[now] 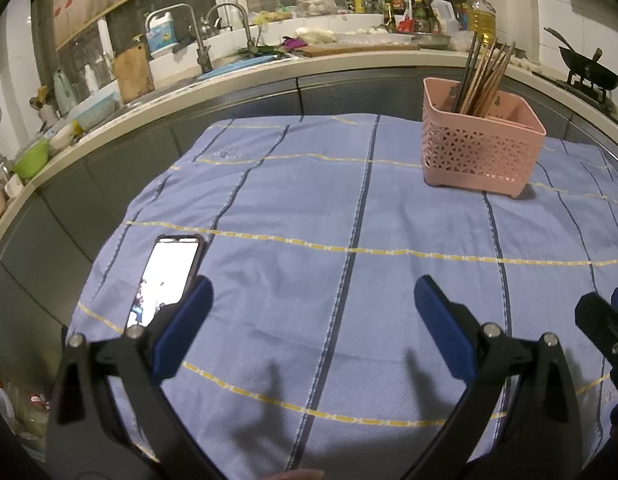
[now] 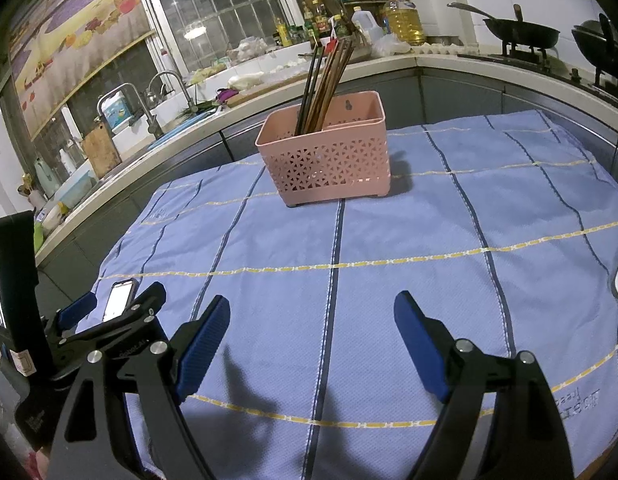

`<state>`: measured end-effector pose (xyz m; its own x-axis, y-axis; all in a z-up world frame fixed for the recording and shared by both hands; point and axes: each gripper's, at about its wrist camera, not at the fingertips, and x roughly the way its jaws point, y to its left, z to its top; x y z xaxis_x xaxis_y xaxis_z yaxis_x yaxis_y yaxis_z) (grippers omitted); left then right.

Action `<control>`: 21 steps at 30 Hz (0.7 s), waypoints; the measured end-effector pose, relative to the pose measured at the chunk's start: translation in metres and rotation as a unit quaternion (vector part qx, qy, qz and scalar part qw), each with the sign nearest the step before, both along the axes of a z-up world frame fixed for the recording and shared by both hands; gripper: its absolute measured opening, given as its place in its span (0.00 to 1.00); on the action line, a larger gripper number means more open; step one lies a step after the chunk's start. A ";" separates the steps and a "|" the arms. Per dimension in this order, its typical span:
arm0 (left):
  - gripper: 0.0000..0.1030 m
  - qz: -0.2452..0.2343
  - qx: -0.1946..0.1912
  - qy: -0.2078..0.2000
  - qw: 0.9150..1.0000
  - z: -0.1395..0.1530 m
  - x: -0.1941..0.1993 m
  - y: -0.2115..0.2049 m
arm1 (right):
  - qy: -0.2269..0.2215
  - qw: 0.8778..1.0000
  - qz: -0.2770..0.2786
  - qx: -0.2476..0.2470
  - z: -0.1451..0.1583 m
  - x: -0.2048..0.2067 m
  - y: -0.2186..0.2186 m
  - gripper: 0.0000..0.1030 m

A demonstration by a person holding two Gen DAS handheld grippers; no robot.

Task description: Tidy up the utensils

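The chopsticks' (image 2: 323, 84) lower ends are hidden inside the perforated pink plastic basket (image 2: 329, 160), standing on the checked blue cloth (image 2: 349, 240). Nearer than the basket, left gripper (image 1: 313, 320) and right gripper (image 2: 313, 336) gape wide, empty.

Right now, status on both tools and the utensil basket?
Left tool open, empty. Right tool open, empty. Chopsticks upright in pink basket, far side of cloth. Phone beside left tool; path to basket clear.
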<state>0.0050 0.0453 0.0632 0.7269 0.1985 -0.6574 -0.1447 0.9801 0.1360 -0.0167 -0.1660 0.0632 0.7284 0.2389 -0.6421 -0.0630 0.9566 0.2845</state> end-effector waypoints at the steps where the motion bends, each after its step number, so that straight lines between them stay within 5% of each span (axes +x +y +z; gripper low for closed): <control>1: 0.94 -0.001 0.002 -0.001 1.000 0.000 -0.001 0.000 | 0.000 1.000 0.001 0.001 0.000 -0.001 0.001 0.81; 21: 0.94 -0.007 0.008 -0.002 1.000 0.003 -0.004 -0.009 | 0.004 1.000 0.006 0.006 -0.001 -0.001 0.002 0.81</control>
